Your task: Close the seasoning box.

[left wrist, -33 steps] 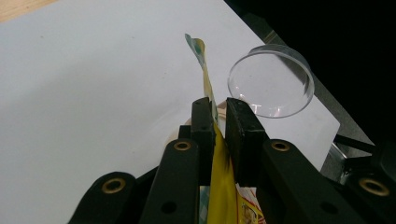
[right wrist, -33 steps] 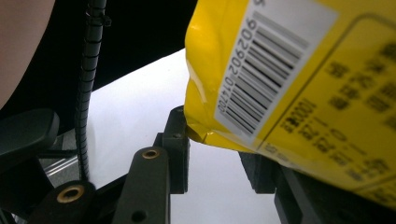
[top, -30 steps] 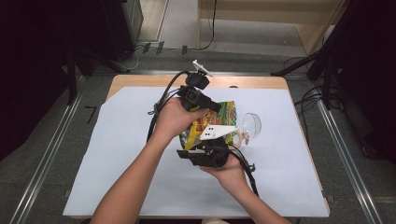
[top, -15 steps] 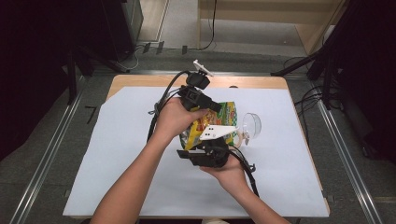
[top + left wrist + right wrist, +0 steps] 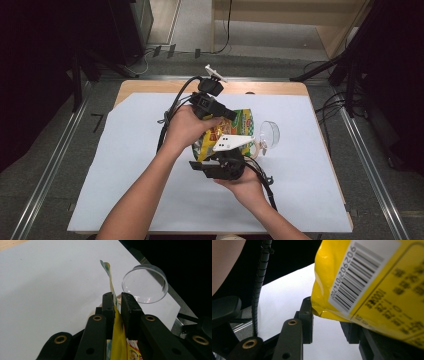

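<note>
High view: at centre frame a yellow snack bag (image 5: pixel 227 131) hangs between both hands over the white sheet (image 5: pixel 125 150). The left gripper (image 5: pixel 117 302) pinches its top edge. The right gripper (image 5: pixel 329 322) stands parted under the bag's corner, beside a clear cup (image 5: pixel 269 133).

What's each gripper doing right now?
Left gripper: shut on the snack bag.
Right gripper: jaws apart, bag edge between them; grip cannot be told.
</note>
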